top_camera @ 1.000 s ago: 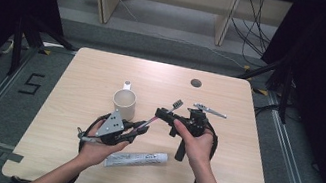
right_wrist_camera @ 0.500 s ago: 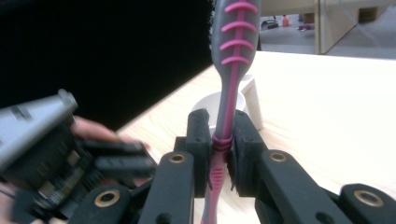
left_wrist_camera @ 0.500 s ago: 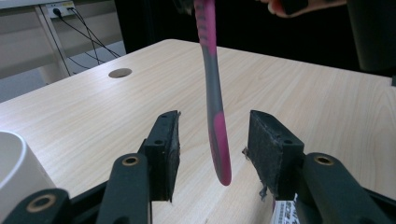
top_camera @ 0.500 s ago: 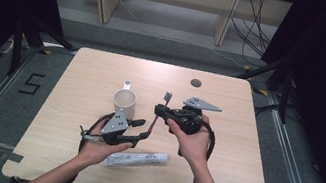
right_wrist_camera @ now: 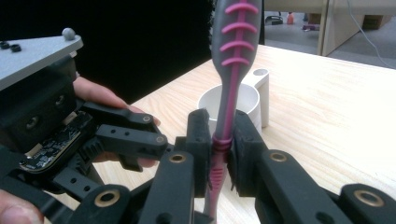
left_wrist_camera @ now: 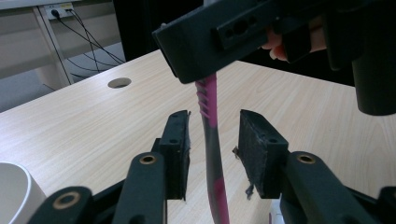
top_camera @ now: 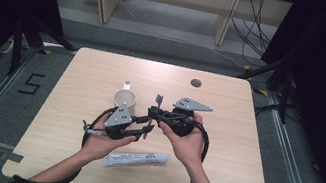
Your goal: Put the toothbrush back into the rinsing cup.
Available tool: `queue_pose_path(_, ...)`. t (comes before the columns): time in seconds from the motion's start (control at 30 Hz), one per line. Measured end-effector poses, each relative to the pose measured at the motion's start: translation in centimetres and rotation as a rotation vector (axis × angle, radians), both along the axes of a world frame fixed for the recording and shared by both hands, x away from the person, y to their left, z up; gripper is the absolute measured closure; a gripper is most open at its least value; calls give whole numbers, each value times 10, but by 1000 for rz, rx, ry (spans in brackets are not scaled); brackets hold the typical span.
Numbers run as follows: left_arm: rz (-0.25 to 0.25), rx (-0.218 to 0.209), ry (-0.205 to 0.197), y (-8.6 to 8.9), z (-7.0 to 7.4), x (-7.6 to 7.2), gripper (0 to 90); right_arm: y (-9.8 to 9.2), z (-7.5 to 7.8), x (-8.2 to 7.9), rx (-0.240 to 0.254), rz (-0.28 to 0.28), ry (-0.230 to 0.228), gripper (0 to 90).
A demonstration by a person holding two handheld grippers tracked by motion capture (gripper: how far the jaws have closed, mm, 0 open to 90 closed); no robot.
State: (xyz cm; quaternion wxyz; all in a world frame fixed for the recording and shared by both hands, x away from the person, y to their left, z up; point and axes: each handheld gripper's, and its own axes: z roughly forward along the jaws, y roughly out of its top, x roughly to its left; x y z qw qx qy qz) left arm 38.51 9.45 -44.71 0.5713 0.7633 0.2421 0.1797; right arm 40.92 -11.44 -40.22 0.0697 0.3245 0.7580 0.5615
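A: On the pale wooden table point(top_camera: 242, 151), what lies where?

B: A white mug point(top_camera: 124, 99) stands left of centre, its handle at twelve o'clock. A white toothpaste tube point(top_camera: 135, 160) lies toward the near edge, at about six o'clock from the two tools. A round cable hole point(top_camera: 196, 83) sits near the far edge. Beyond the table are a grey floor, light wooden furniture legs and loose cables, with dark curtains on both sides.

A: Is there room to move?

B: The right half and the far-left part of the top are bare; the mug is just beside the left gripper point(top_camera: 144, 130).

A: And the toothbrush?

B: The right gripper point(right_wrist_camera: 218, 142) is clamped on the pink-and-grey toothbrush point(right_wrist_camera: 231, 70), seen close in the right gripper view with the mug behind it. From above, the brush head points to twelve o'clock over the table's middle. In the left gripper view, the left gripper's jaws stand apart on either side of the handle, not pressing it; they have just been closing.
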Motion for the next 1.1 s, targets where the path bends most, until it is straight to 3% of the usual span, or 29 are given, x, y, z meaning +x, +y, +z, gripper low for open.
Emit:
queue_pose_path(0.2,-1,-10,2,-4,1,1,711,2,0,-1,4,0,-11,805)
queue_pose_path(0.4,20,7,7,-5,1,1,763,5,1,-2,9,1,-25,804)
queue_pose_path(0.5,32,6,0,-5,1,1,793,6,2,-4,11,-8,-13,804)
queue_pose_path(0.57,31,-10,-2,-5,0,2,800,6,2,-4,15,-7,-14,805)
queue_pose_path(0.87,72,-10,-10,-2,2,2,837,9,4,-4,21,-11,-29,793)
queue_pose_path(0.93,74,-11,-11,-1,2,2,837,9,4,-4,44,-15,-16,729)
queue_pose_path(1.0,77,-17,-9,0,2,2,837,7,5,-4,36,-23,-28,641)
queue_pose_path(1.1,89,-23,0,4,2,4,838,6,7,-6,79,-19,-16,553)
